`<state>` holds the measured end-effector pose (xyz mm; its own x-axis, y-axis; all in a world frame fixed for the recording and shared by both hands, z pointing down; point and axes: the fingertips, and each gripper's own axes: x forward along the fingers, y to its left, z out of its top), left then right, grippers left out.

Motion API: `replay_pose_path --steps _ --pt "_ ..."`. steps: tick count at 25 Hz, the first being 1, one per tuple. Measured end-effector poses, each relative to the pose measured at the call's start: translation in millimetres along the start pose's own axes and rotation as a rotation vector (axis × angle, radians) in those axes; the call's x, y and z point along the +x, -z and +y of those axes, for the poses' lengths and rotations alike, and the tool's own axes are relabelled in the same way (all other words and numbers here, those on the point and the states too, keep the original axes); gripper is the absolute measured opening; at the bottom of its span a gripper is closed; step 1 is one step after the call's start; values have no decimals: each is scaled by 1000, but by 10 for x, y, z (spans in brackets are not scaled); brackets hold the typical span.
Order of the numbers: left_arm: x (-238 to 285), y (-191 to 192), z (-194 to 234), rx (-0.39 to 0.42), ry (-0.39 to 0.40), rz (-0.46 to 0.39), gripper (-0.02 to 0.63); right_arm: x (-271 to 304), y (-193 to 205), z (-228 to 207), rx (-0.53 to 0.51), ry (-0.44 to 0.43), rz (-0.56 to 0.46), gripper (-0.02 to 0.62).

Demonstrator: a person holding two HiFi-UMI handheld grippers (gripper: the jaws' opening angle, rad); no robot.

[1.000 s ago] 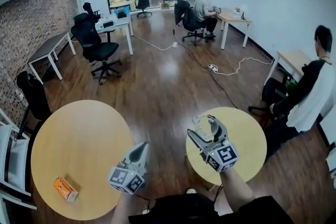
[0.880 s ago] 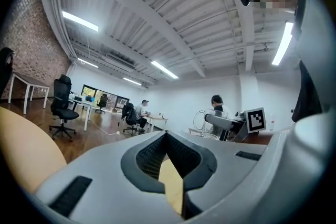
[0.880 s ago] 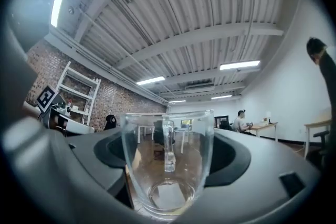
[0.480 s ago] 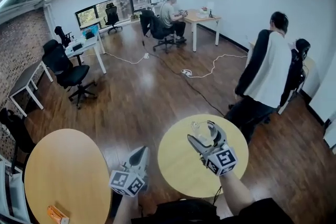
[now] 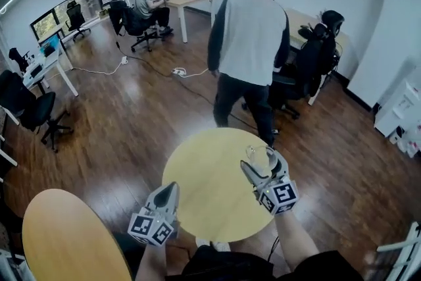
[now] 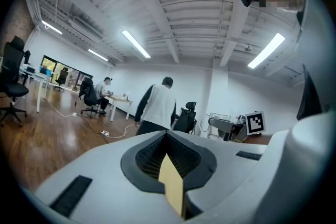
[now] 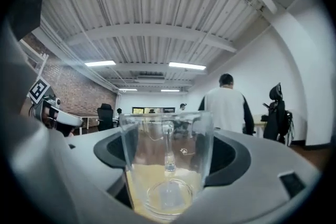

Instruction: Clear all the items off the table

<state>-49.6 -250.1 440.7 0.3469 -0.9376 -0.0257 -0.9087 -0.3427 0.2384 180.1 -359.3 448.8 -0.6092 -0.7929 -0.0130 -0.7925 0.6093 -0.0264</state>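
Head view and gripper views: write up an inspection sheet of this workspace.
Surface: round yellow table, nothing on it; second round table lower left.
Job's things: clear glass, in the right gripper.
Clutter: nothing seen.
Grippers: right gripper fingers shut on the clear glass; left gripper shut, empty.
Cables: power strip and white cable on the floor.
Surroundings: standing person, seated person, office chair.

Legible text: none.
I can read no word, number or brand name in any view. The only signs are black-and-white square coded patterns on the left grey marker cube of my left gripper and the right grey marker cube of my right gripper.
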Motion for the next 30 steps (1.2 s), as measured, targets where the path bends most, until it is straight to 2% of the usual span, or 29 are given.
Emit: replay_pose_path --steps 3,8,11,15,23,30 --pt "196 239 40 -16 66 49 5 -44 404 -143 23 80 63 410" --pt "579 667 192 74 99 142 5 -33 1091 -336 65 146 187 410" --pt "737 1008 307 42 102 199 5 -74 1512 -420 84 174 250 410" --pt "813 1323 464 -14 80 218 5 -92 1945 -437 126 215 306 410" --pt "852 1756 572 -70 97 305 5 81 2296 -629 150 268 311 410" --pt "989 1848 559 -91 118 336 5 222 2332 -778 155 318 300 410"
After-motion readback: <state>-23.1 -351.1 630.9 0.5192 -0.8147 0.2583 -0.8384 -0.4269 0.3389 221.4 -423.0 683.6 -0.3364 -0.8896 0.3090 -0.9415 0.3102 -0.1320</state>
